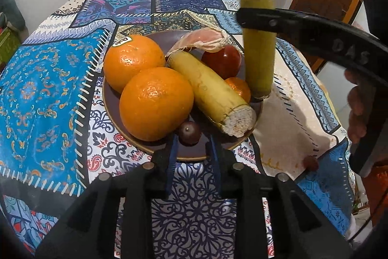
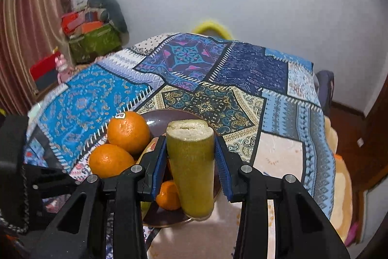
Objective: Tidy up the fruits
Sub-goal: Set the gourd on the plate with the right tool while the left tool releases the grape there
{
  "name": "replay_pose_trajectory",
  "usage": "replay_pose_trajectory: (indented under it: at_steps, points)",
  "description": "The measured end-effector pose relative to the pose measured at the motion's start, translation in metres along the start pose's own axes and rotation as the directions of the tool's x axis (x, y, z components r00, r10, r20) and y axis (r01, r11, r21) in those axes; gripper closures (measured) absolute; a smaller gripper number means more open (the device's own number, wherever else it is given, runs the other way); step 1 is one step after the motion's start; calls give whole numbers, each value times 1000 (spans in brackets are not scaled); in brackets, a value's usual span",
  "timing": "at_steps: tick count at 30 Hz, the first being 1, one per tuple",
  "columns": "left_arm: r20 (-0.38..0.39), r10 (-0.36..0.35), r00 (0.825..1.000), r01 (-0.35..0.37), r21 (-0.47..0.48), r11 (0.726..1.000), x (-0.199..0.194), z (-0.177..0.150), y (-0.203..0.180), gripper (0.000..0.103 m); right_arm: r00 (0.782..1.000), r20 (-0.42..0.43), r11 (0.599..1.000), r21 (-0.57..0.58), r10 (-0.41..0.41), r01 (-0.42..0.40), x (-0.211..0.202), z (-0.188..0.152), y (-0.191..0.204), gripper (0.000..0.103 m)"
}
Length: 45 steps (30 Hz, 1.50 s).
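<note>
Right wrist view shows my right gripper [image 2: 190, 159] pinching an upright piece of sugarcane [image 2: 191, 169], both blue pads pressed against its sides, its cut top facing the camera and its lower end hanging just over the near rim of the brown plate [image 2: 155, 120]. From the left wrist view the same held piece [image 1: 259, 57] hangs at the plate's right edge, above a small orange [image 1: 238, 89] and beside a red apple [image 1: 223, 60]. Already on the plate are 2 large oranges [image 1: 155, 103], a second sugarcane piece [image 1: 211, 91] lying diagonally, and a small dark fruit [image 1: 188, 132] near the front rim. My left gripper [image 1: 192, 149] sits low at that rim with its jaws slightly apart on either side of the dark fruit; the pads do not appear to press on it. The plate looks crowded, so my main worry is the drop: I judge that releasing the cane while it stands upright could let it topple off the rim onto the patterned tablecloth [image 1: 48, 89], or knock the small orange out. A smooth round stalk may also slip in the pads if I tilt it too quickly. The left fingers, so close to the dark fruit, could nudge it off the plate.
</note>
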<state>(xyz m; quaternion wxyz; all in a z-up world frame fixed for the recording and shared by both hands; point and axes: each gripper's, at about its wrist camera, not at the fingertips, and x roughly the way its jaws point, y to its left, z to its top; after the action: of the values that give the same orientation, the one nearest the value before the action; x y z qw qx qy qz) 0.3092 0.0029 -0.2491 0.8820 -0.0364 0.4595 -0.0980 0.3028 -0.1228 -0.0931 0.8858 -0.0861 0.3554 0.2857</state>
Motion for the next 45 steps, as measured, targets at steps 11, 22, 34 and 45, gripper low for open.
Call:
replay_pose_trajectory:
  at_steps: [11, 22, 34, 45]
  points:
    - [11, 3, 1000, -3, -8, 1000, -11, -4, 0, 60, 997, -57, 998, 40, 53, -50, 25, 6, -4, 64]
    - [33, 21, 999, -20, -35, 999, -29, -2, 8, 60, 997, -60, 997, 64, 55, -51, -2, -4, -6, 49]
    - [125, 63, 990, -61, -15, 998, -95, -10, -7, 56, 999, -23, 993, 114, 27, -24, -71, -31, -9, 48]
    - [168, 117, 979, -114, -28, 993, -140, -36, -10, 44, 999, -35, 985, 174, 1, 5, -116, -72, -6, 48]
